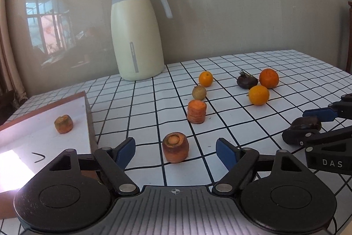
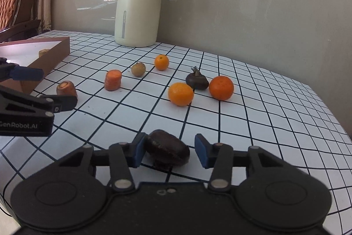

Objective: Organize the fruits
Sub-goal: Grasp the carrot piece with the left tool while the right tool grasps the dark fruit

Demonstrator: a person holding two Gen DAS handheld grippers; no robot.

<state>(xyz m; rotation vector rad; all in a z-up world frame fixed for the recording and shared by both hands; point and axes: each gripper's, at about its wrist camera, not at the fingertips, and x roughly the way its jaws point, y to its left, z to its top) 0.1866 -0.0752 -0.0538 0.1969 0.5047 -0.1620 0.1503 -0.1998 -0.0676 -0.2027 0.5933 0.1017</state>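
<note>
My left gripper [image 1: 175,150] is open, its jaws on either side of a carrot chunk [image 1: 175,147] standing on the checked table; it also shows in the right wrist view [image 2: 66,88]. My right gripper [image 2: 169,152] is open around a dark water chestnut [image 2: 168,152] on the table; the left pad touches it, the right pad stands apart. The chestnut also shows in the left wrist view [image 1: 306,123]. A second carrot chunk [image 1: 197,111], a small brownish fruit [image 1: 199,92], three oranges [image 1: 259,95] [image 1: 268,78] [image 1: 206,78] and another water chestnut [image 1: 247,81] lie further back.
A brown-sided tray [image 1: 89,116] at the left holds one carrot chunk [image 1: 63,124]. A cream thermos jug [image 1: 136,36] stands at the back by the wall. The table edge [image 2: 338,124] falls away at the right.
</note>
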